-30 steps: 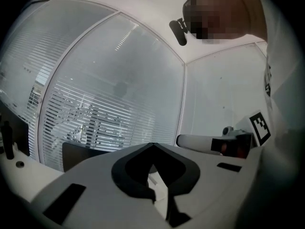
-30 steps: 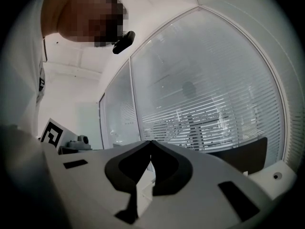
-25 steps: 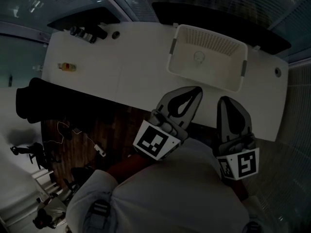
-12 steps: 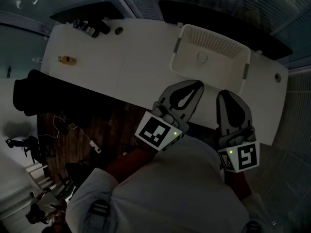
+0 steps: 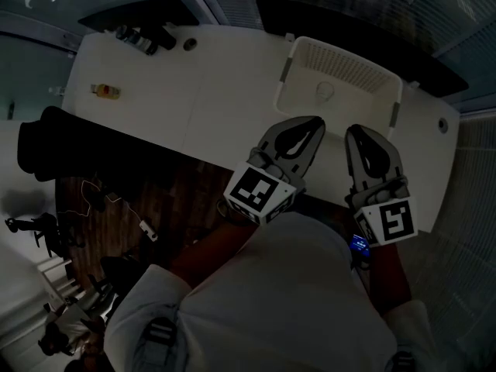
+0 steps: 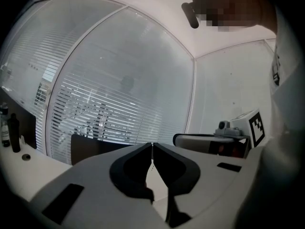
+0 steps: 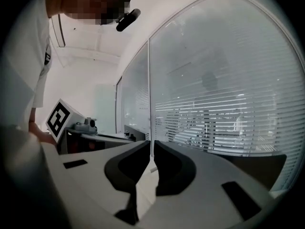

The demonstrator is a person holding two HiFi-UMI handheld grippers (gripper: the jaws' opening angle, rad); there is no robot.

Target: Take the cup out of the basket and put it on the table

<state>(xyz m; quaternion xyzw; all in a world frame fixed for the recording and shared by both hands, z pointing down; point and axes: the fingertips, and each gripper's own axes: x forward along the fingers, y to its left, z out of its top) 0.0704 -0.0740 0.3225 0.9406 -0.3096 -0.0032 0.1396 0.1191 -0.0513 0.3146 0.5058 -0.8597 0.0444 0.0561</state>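
In the head view a white mesh basket (image 5: pixel 298 91) stands on the white table (image 5: pixel 209 99) at the far right. A pale cup (image 5: pixel 325 91) lies inside it. My left gripper (image 5: pixel 316 121) is held just short of the basket's near wall, shut and empty. Beside it, my right gripper (image 5: pixel 356 131) is also shut with nothing in it. In the left gripper view the left gripper (image 6: pixel 152 145) points at window blinds, its jaws closed together. The right gripper (image 7: pixel 152 145) in its own view shows the same. Neither gripper view shows the cup.
Dark bottles (image 5: pixel 141 40) stand at the table's far left corner, and a small yellow bottle (image 5: pixel 105 91) lies near its left edge. A black chair (image 5: pixel 70 153) sits left of the table. The table's near edge runs just under both grippers.
Both grippers have moved a little forward, toward the basket's near wall. Their jaws have stayed shut.
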